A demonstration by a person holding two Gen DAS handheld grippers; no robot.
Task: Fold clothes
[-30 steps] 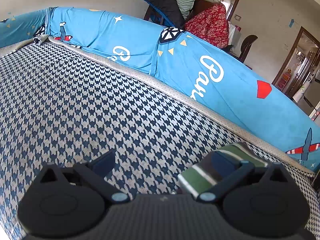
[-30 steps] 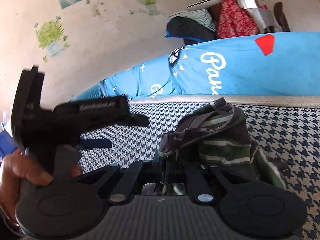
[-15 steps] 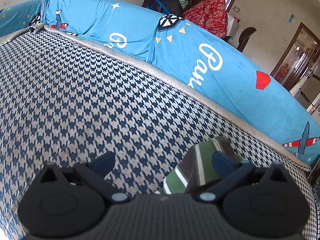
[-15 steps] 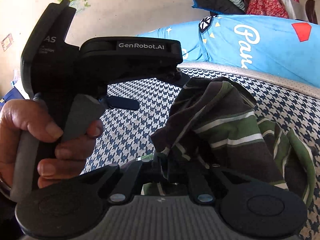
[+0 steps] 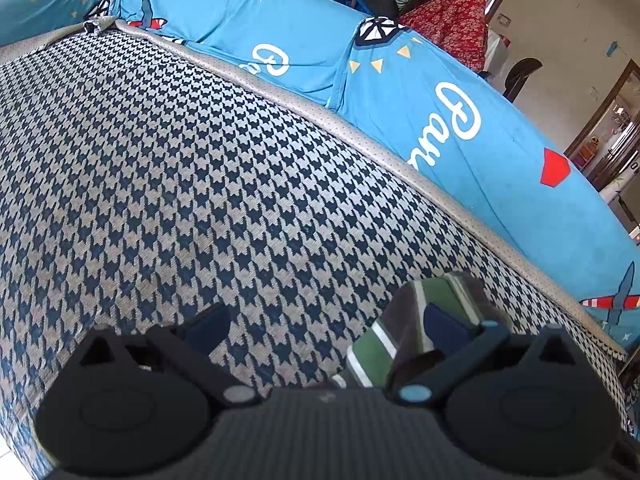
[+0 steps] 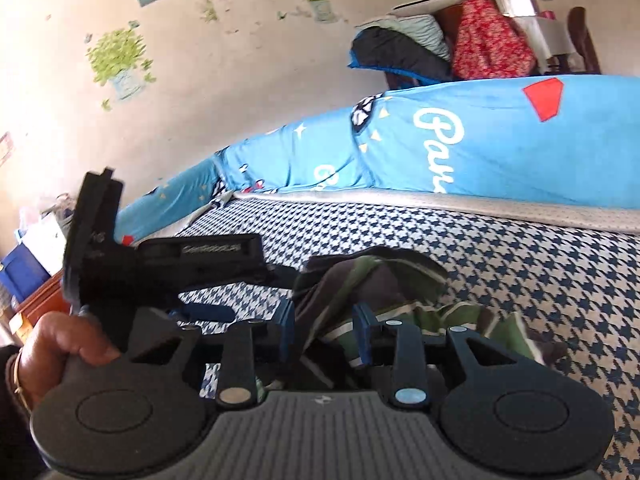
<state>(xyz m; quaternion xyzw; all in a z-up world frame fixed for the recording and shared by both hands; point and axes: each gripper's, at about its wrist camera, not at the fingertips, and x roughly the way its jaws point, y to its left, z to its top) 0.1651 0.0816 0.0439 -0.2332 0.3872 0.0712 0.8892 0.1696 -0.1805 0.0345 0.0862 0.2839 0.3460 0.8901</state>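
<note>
The right gripper (image 6: 324, 330) sits low in the near foreground, its blue-padded fingers parted a little with a fold of the green-and-grey striped garment (image 6: 384, 292) lying between them. The garment is bunched in a heap on the houndstooth cover (image 6: 540, 268), spreading to the right. To the left, a hand (image 6: 60, 356) holds the left gripper (image 6: 168, 264) just beside the heap, and a blue printed sheet (image 6: 440, 148) runs along the far edge.

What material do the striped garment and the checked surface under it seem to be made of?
Striped garment: looks like soft knit fabric, matte; it crumples in loose folds, with green, dark and white stripes. Checked surface: seems a coarse woven upholstery cloth, matte; a fine weave grain shows across the houndstooth pattern. The fibre of either cannot be told.
</note>
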